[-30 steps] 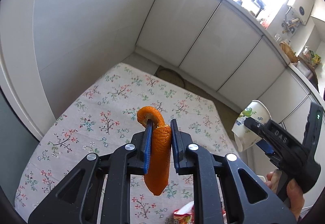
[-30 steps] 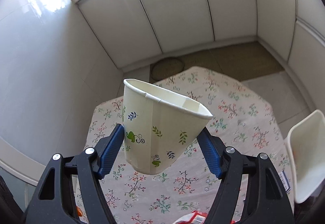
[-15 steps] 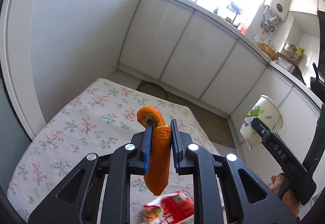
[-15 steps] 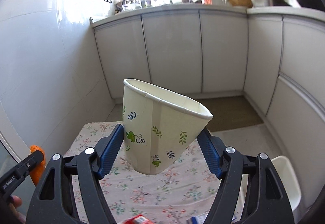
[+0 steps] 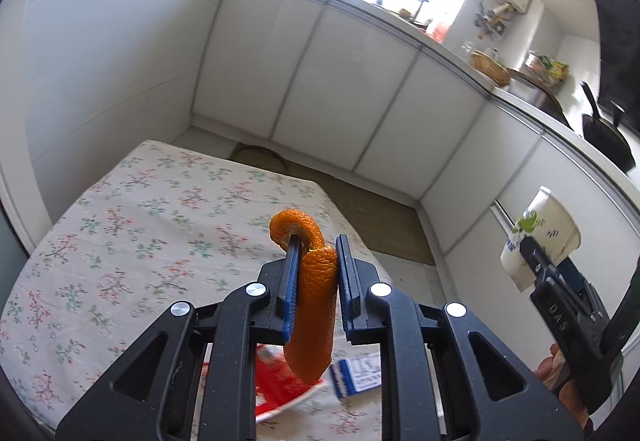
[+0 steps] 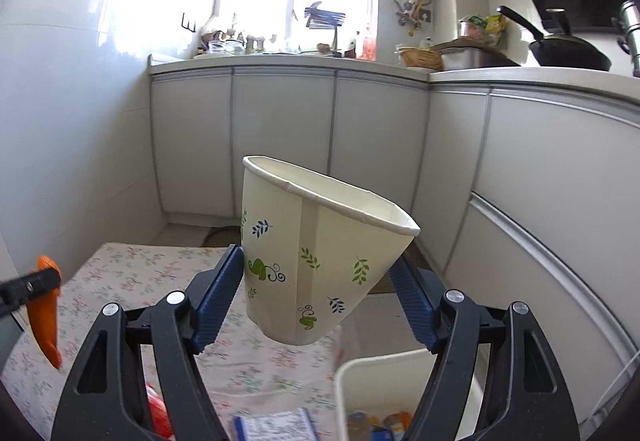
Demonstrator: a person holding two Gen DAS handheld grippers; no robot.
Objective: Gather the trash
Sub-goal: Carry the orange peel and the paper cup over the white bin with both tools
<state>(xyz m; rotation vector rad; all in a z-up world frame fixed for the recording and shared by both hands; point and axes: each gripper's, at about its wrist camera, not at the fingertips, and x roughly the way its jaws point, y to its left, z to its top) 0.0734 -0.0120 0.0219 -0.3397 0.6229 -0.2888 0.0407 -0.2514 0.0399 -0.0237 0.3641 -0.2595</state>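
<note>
My left gripper (image 5: 316,253) is shut on a curled strip of orange peel (image 5: 314,305), held above the table with the floral cloth (image 5: 132,237). The peel (image 6: 46,317) and the left gripper's tip also show at the left edge of the right wrist view. My right gripper (image 6: 320,273) is shut on a squashed white paper cup (image 6: 316,261) with leaf prints, tilted, in the air. The same cup (image 5: 538,237) appears at the right of the left wrist view, with a hand below it. A white bin (image 6: 384,373) with some trash inside stands below the right gripper, beside the table.
A red wrapper (image 5: 280,389) and a small blue-and-white packet (image 5: 358,373) lie on the cloth near its front edge. White cabinets (image 6: 280,141) and a cluttered counter run along the back and right. A dark pan (image 6: 568,53) sits on the counter.
Both grippers have risen and swung right with their loads still held. The bin has come under the right gripper, and the wrapper and packet have come into the left wrist view.
</note>
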